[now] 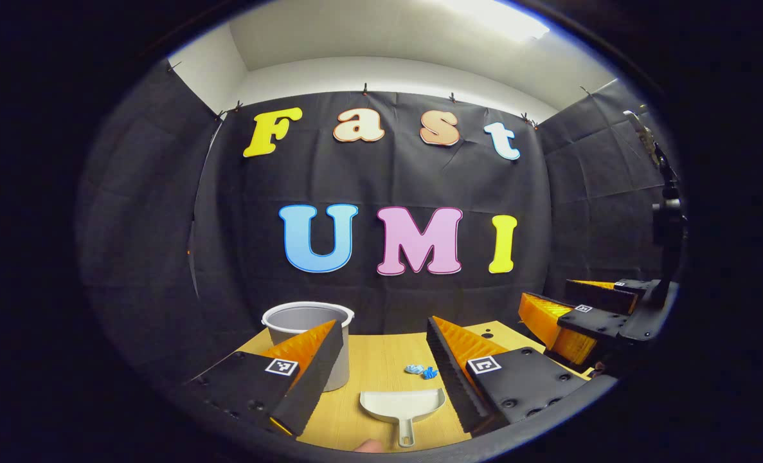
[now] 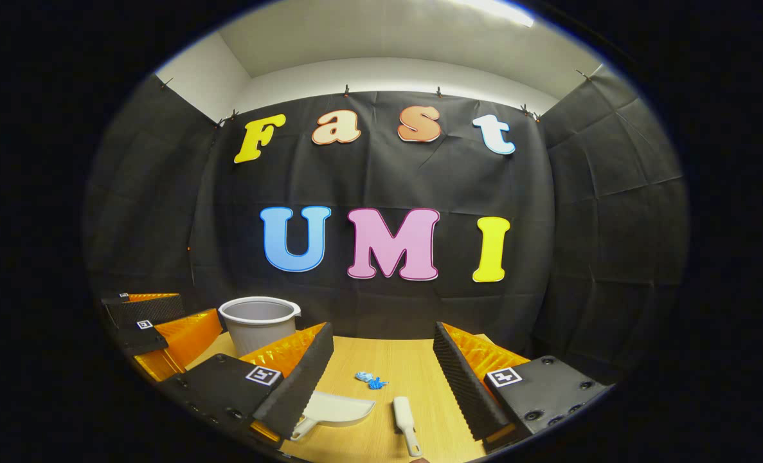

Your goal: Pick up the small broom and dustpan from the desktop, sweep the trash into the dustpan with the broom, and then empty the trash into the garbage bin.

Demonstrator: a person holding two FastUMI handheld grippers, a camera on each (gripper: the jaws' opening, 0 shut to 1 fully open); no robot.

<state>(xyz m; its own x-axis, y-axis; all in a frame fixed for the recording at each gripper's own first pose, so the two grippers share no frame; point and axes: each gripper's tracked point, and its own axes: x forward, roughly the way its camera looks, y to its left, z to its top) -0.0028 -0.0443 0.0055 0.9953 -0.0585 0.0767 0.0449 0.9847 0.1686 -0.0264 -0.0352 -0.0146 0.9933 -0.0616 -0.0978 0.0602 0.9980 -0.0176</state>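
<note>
Two grippers, left gripper (image 1: pixel 381 360) and right gripper (image 2: pixel 381 366) fingers spread, scoop-shaped plastic dustpan (image 1: pixel 402 406), crumpled trash (image 1: pixel 421 370).

The left hand-held gripper's finger (image 2: pixel 291 386) hides part of the dustpan (image 2: pixel 339 408).

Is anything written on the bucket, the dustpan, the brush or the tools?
No readable words or numbers on the grey plastic bin, white plastic dustpan or small white broom.
Square black-and-white tags on the left tool and right tool: patterns, not text.
</note>
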